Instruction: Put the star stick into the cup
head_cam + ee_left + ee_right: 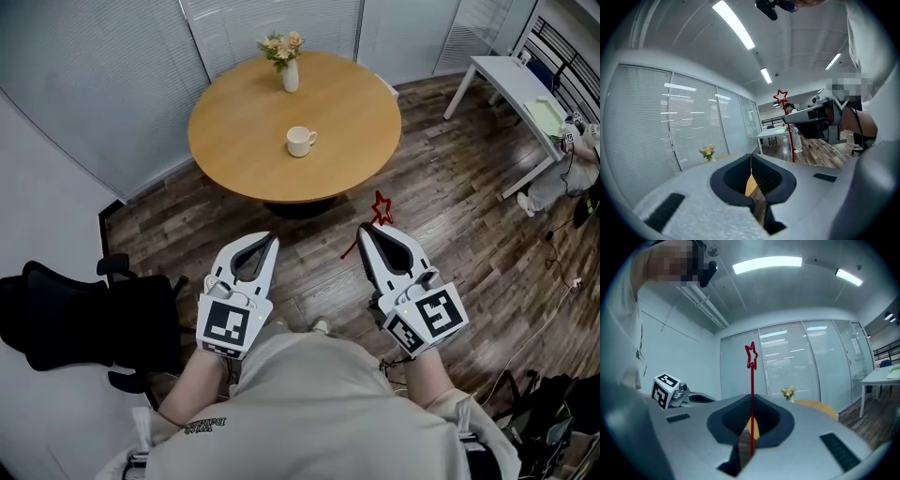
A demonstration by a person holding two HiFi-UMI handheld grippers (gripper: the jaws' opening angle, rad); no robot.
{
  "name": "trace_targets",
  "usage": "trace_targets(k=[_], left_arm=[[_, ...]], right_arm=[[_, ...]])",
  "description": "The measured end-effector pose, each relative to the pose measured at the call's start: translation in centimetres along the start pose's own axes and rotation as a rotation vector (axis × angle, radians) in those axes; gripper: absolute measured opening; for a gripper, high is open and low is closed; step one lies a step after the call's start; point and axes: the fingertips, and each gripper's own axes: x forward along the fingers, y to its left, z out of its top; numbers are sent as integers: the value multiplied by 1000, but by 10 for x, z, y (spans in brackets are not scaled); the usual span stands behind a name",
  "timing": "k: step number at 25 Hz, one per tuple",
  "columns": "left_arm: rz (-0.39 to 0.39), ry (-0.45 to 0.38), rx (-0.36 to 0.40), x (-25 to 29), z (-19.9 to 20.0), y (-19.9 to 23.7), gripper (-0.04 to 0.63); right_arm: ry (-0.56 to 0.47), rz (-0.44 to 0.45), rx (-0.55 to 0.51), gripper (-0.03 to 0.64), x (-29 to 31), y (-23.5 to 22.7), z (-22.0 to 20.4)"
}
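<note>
My right gripper is shut on the red star stick. The star end pokes out past the fingertips and the tail slants down to the left over the floor. In the right gripper view the star stick rises straight up from between the closed jaws of this gripper. My left gripper is shut with nothing in it, and its jaws meet in a thin line at the tip of the gripper. The white cup stands upright near the middle of the round wooden table, well ahead of both grippers.
A white vase of flowers stands at the table's far edge. A black office chair is at my left, against the wall. A white desk stands at the right rear. Wooden floor lies between me and the table.
</note>
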Motion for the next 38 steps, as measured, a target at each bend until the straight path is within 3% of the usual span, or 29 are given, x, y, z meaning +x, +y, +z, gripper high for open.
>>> trace_targets(k=[21,38], left_arm=[[37,12,-11,21,-3,-2,21],[19,-22,-12,79,-12,60,21]], right_arm=[[7,55,9,31,14,-20,-10],[14,29,-20,31,87,-55,-9]])
